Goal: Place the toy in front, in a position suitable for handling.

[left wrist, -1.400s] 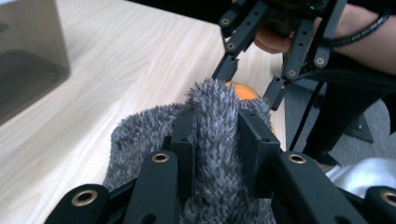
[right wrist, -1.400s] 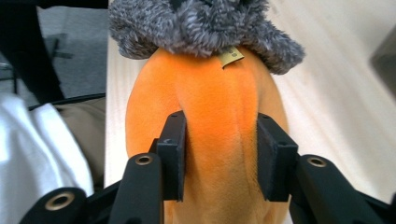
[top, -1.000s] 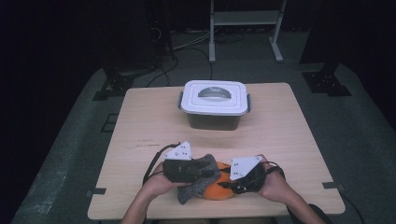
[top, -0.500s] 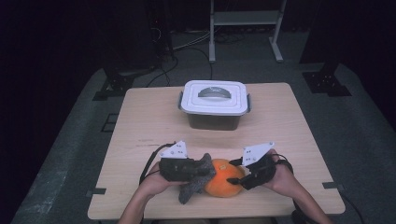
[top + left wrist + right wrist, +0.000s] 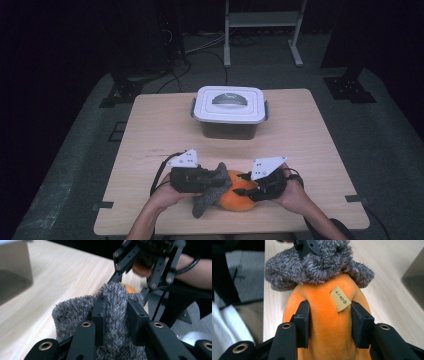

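Note:
A round orange plush toy (image 5: pixel 240 199) lies near the table's front edge, its left end covered by a grey fuzzy fabric (image 5: pixel 209 194). My left gripper (image 5: pixel 214 181) is shut on a fold of that grey fabric (image 5: pixel 75 312), squeezed between its pads (image 5: pixel 115 307). My right gripper (image 5: pixel 246 188) comes from the right, and its jaws have just been closing. Its pads press into the orange plush toy (image 5: pixel 322 297) on both sides (image 5: pixel 329 315). A tan label (image 5: pixel 340 299) is sewn on the toy, just short of the grey fabric (image 5: pixel 317 262).
A grey box with a white handled lid (image 5: pixel 230 102) stands at the middle back of the wooden table (image 5: pixel 310 150). The person's forearms enter from the front edge. Dark floor, cables and a metal stand lie beyond the table.
The right gripper drew back to the right, opened, and closed again on the orange toy. The grey fabric slid left, baring more orange. The left gripper stayed put.

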Available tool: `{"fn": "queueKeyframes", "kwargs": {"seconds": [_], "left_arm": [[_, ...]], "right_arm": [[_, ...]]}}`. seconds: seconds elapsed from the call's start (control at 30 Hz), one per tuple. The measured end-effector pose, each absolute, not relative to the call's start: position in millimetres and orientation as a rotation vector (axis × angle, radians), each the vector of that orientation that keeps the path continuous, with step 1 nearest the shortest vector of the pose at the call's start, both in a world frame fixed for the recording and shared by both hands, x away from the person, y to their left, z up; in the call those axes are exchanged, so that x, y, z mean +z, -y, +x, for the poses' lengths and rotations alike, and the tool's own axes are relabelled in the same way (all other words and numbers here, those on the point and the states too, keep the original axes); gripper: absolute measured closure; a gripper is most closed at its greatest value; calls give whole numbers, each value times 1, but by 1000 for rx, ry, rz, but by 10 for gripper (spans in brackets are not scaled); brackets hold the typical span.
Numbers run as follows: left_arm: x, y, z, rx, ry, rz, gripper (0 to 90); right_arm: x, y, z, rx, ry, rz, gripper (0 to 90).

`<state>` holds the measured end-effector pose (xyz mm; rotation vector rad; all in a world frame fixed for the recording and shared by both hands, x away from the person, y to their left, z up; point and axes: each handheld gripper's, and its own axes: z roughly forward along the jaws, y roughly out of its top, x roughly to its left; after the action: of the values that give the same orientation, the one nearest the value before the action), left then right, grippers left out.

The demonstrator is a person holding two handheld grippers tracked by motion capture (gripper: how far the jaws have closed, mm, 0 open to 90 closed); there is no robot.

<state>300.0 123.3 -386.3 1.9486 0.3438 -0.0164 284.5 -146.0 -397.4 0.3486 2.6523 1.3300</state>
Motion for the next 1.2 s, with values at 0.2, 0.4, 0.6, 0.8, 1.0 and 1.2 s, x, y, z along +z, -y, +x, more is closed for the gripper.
{"fn": "queueKeyframes", "kwargs": {"seconds": [0.2, 0.4, 0.6, 0.8, 1.0, 1.2], "left_arm": [[-385, -122, 299, 16, -330, 1965, 700], [-397, -129, 306, -7, -381, 1964, 697], [-400, -126, 306, -19, -380, 1972, 697], [-396, -118, 302, -17, -356, 1971, 696], [-394, -110, 297, -3, -333, 1997, 696], [-387, -103, 294, -33, -300, 1963, 696]], "right_arm": [[-403, 142, 292, 1379, -2675, 310, 536], [-409, 160, 301, 1380, -2707, 306, 531], [-411, 172, 309, 1408, -2729, 402, 418], [-388, 166, 296, 1362, -2737, 334, 289], [-400, 154, 293, 1270, -2761, 360, 369], [-398, 151, 290, 1263, -2725, 280, 488]]}}
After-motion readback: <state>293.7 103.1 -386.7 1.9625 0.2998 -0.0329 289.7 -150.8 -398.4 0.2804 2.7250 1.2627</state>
